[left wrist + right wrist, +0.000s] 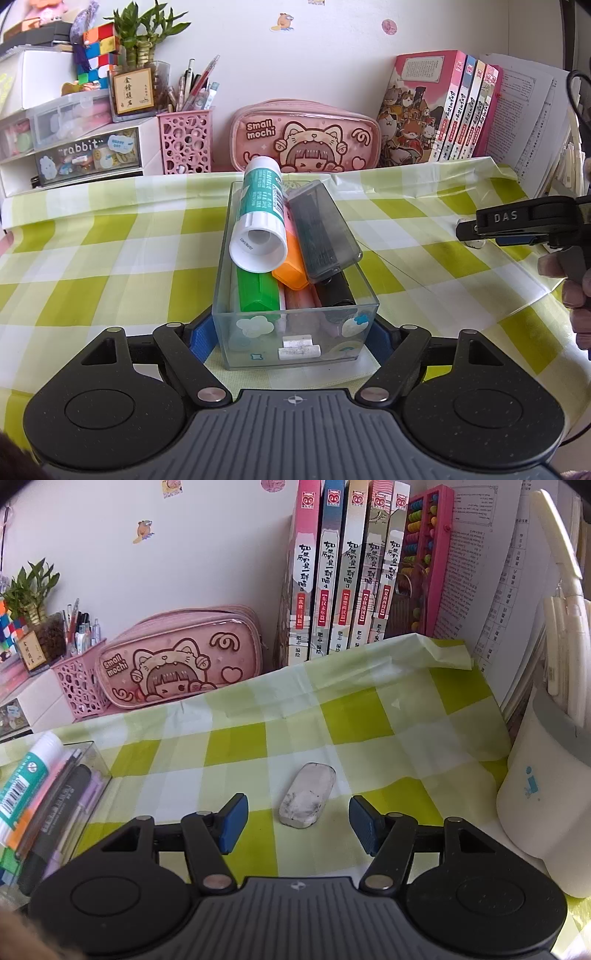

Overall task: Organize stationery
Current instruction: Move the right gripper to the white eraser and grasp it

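A clear plastic box (295, 314) stands on the green checked cloth, and my left gripper (293, 338) is shut on its near end, one blue pad on each side wall. Inside lie a green glue stick (260, 218), an orange highlighter (291, 266), a green marker (256, 291), a grey case (323, 232) and a black marker (334, 291). A dirty white eraser (307, 800) lies on the cloth, partly between the tips of my right gripper (299, 823). That gripper is open and its pads stand clear of the eraser. It also shows side-on in the left wrist view, right gripper (467, 232).
A pink pencil case (304, 138), a pink pen holder (184, 142) and a drawer unit (74, 147) line the back wall. Upright books (347, 565) and an abacus (424, 554) stand at the back right. A white cup (546, 794) sits close on the right.
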{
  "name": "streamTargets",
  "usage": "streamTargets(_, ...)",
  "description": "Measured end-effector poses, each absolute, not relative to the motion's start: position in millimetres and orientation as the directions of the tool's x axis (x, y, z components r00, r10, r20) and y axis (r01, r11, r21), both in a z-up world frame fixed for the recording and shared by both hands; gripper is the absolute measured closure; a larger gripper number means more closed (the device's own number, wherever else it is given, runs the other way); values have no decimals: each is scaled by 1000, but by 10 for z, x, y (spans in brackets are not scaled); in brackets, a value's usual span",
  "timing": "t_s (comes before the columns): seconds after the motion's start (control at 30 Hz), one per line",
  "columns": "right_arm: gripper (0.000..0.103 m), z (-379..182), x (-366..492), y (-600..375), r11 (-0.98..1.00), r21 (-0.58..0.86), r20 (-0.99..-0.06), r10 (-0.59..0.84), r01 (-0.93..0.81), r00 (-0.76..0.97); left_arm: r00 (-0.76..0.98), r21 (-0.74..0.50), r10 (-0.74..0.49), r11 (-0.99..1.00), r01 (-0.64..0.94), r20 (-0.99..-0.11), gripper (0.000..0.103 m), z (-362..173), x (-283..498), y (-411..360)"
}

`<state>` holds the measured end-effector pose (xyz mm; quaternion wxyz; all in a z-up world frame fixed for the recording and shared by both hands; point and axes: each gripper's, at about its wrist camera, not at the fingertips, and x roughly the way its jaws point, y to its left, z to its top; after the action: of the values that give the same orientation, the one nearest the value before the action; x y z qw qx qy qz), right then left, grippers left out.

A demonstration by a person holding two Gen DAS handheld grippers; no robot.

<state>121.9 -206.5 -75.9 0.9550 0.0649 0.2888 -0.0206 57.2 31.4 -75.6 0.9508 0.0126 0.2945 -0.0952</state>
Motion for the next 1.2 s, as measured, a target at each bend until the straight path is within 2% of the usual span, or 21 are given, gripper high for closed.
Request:
streamTargets(0.57,16,-808,1388,-1897,995,14,-556,-72,95,828,808,-30,-175,981,192,-563,25,-760,566,300)
streamTargets(0.87,36,-805,1382,-1869,995,-3,-547,-85,100,833,808,-30,-175,981,191,-563,25,-760,566,301)
streamTargets(0.93,44,-799,1373,-1843,996,-2,-549,-73,86,833,808,-30,-175,981,191,-562,25,-761,566,299)
streamTargets(1.2,45,-762,1278,-1587,1000,4,-553,2,1,833,808,-31,-175,981,192,-562,25,-761,566,297)
